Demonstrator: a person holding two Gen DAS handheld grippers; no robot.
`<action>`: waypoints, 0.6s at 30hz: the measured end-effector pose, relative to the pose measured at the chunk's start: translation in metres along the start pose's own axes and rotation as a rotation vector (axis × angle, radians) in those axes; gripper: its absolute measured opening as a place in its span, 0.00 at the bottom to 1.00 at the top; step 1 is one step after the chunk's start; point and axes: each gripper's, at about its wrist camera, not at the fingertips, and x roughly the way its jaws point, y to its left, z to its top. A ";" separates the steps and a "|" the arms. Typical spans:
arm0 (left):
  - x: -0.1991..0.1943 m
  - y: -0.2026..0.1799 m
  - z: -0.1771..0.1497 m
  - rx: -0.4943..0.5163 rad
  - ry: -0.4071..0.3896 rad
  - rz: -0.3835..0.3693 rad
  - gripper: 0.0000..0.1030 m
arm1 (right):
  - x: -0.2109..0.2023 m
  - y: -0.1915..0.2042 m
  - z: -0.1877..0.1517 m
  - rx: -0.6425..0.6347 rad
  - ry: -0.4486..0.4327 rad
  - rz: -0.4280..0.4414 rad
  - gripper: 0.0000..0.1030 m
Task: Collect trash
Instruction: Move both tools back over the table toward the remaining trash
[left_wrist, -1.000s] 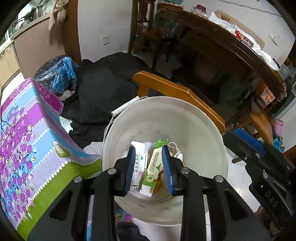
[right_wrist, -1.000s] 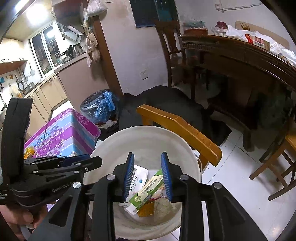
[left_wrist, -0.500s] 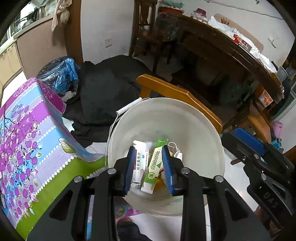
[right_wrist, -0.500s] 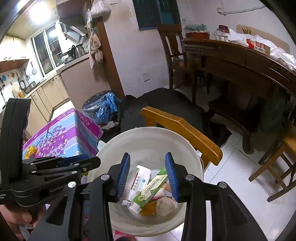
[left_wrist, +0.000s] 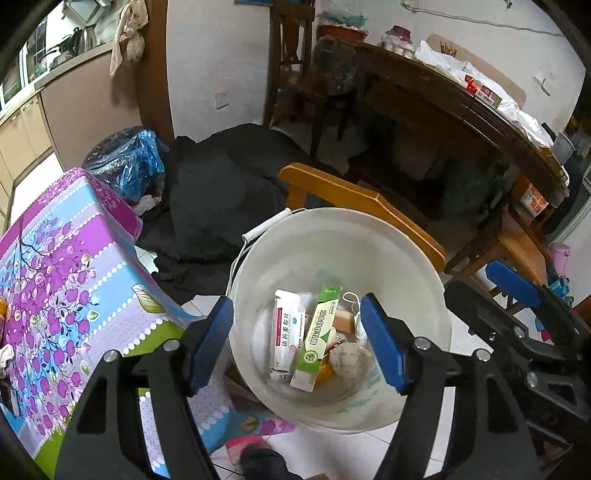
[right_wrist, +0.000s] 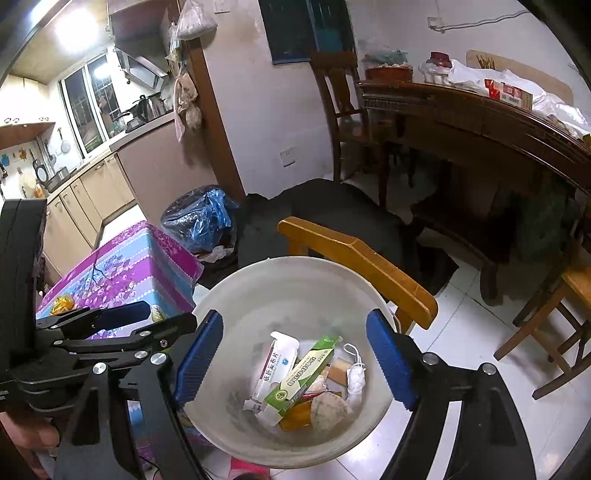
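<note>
Both claws hang over one white bucket (left_wrist: 399, 266), pointing down into it, and all the collected trash lies on its floor, below and ahead of the pads. The left claw (left_wrist: 297, 345) has just been opening and stands wide with nothing between its jaws; the right claw (right_wrist: 295, 363) likewise, empty. In the bucket, left to right: one white tube (left_wrist: 285, 332), long axis running near to far; one green box (left_wrist: 318, 338) beside it, same lie; one tan wad (left_wrist: 347, 360); one white mask (right_wrist: 355, 376). Neither claw seems nearer. On the purple table (right_wrist: 122, 266) at left, one orange scrap (right_wrist: 61, 303) appears left to collect.
</note>
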 end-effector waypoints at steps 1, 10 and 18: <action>0.000 0.000 -0.001 0.002 -0.001 0.002 0.66 | 0.000 -0.001 0.000 0.000 -0.001 0.001 0.78; -0.014 0.019 -0.013 0.047 -0.043 0.080 0.66 | -0.035 0.006 0.003 0.014 -0.120 0.056 0.78; -0.101 0.175 -0.087 -0.081 -0.197 0.241 0.66 | -0.080 0.077 -0.022 -0.128 -0.267 0.262 0.83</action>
